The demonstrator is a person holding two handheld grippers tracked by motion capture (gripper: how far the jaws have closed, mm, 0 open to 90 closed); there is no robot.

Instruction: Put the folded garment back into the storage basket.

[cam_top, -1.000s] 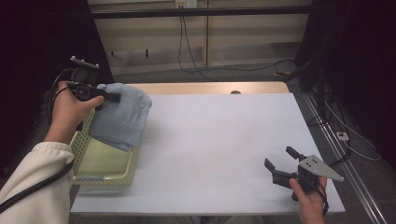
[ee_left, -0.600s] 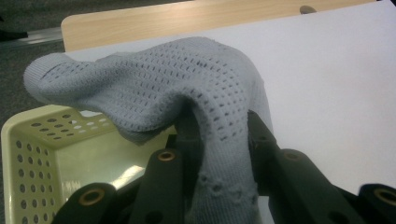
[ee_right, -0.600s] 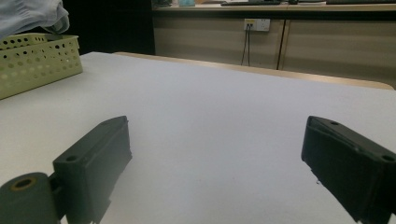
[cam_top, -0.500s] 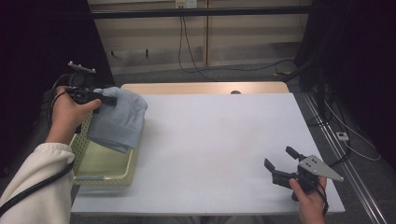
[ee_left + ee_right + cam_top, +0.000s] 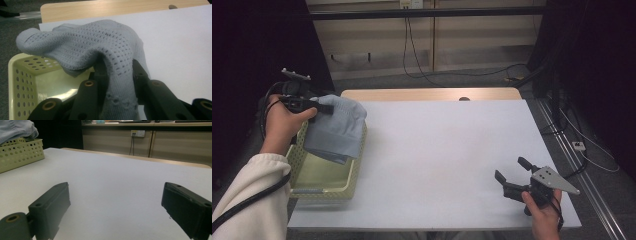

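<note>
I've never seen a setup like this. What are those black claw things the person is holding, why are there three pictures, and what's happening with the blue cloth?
A person sits at a white table with a hand-held tool in each hand: a black two-jaw gripper that pinches like tongs. The high view looks down from above. The other two pictures come from small cameras riding on each gripper, looking along its jaws.

The left gripper is shut on a pale blue knitted cloth, which hangs over a pale yellow-green perforated plastic basket at the table's left edge. In the left gripper view, the knit is bunched between the black jaws.

The right gripper rests low near the table's right front corner, jaws wide apart, holding nothing.
</note>
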